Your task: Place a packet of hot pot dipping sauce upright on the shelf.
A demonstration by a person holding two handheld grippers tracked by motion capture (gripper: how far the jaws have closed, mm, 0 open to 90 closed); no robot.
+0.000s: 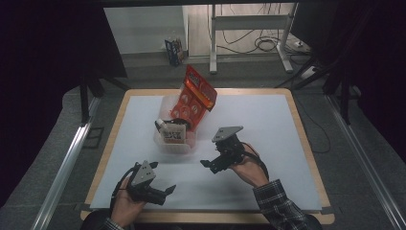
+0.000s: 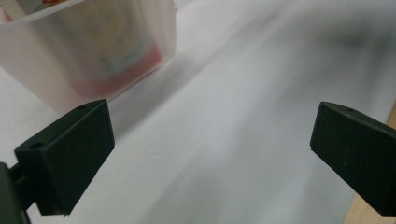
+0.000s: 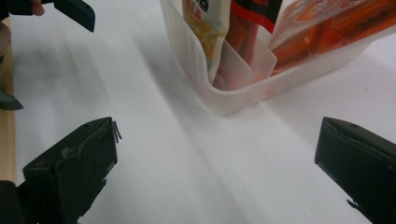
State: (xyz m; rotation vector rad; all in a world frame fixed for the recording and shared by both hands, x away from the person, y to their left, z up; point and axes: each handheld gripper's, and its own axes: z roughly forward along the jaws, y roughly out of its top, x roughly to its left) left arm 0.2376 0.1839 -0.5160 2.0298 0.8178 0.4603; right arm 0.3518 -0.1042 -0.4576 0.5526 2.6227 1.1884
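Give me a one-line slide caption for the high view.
Two open handheld grippers, left gripper and right gripper, flank a translucent bin of snack packets.

- Wooden-edged table w/ white sheet top [image 1: 268,120], lit bright from above; rest of room dim.
- Grey carpeted floor [image 1: 52,143] around table.
- Silver metal rails [image 1: 64,165] run along floor on both sides, left & right [image 1: 364,163].
- Black curtain [image 1: 38,62] at left, dark drape at right.
- Behind: white metal desk frame [image 1: 249,28] on pale floor, black cables [image 1: 265,44] coiled under it.
- Small dark-blue box [image 1: 173,51] stands on floor nr back wall.
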